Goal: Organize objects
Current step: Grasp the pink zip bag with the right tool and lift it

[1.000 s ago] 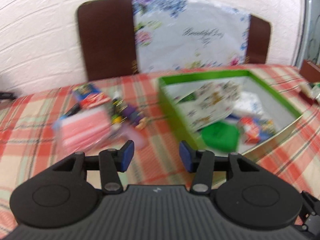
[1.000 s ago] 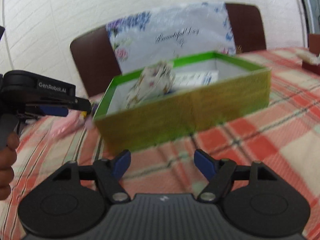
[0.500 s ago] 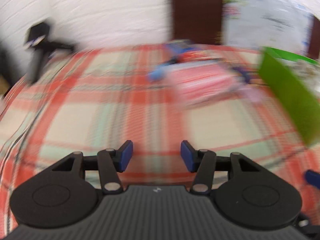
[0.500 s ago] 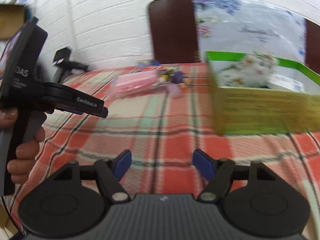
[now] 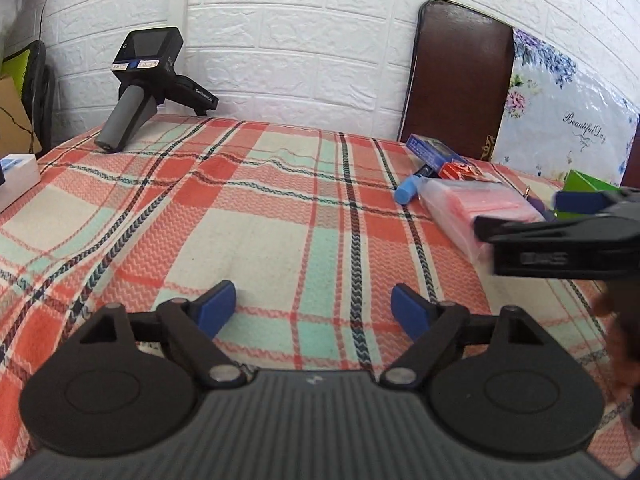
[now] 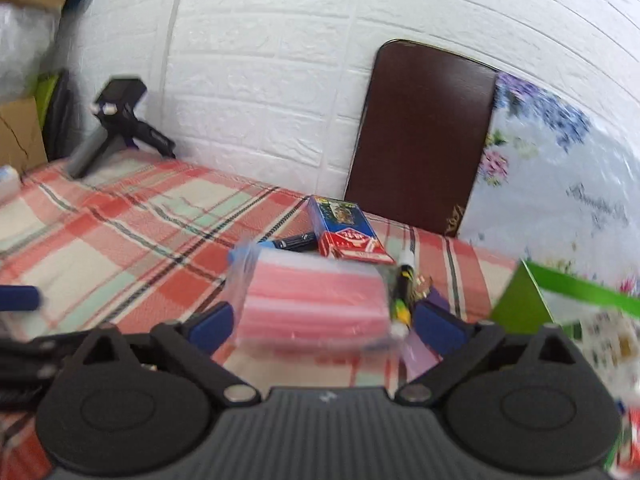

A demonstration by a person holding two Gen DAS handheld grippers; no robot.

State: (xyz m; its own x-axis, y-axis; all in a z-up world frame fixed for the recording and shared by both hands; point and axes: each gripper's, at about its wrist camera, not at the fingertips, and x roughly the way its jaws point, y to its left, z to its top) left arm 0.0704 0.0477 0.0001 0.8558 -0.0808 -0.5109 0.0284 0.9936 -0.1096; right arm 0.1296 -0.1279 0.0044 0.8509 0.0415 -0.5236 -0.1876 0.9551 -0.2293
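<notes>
My right gripper [image 6: 322,326] is open, its blue pads either side of a clear pack of pink sheets [image 6: 316,300] on the plaid tablecloth; contact is unclear through blur. Behind the pack lie a blue box [image 6: 338,218], a red box [image 6: 358,248], a marker [image 6: 292,241] and a pen [image 6: 404,284]. The green box [image 6: 520,300] is at the right. My left gripper [image 5: 312,308] is open and empty over bare cloth. In the left wrist view the pink pack [image 5: 476,210], blue box [image 5: 434,150] and the right gripper's side [image 5: 560,236] are at the right.
A spare handheld gripper [image 5: 140,80] rests at the table's far left by the white brick wall. A white box [image 5: 16,176] sits at the left edge. A brown chair back [image 5: 456,76] with a floral cover [image 5: 568,120] stands behind the table.
Both grippers swung left, away from the green box. My right gripper has closed in on the pink pack, now between its open fingers. My left gripper opened wider over bare cloth.
</notes>
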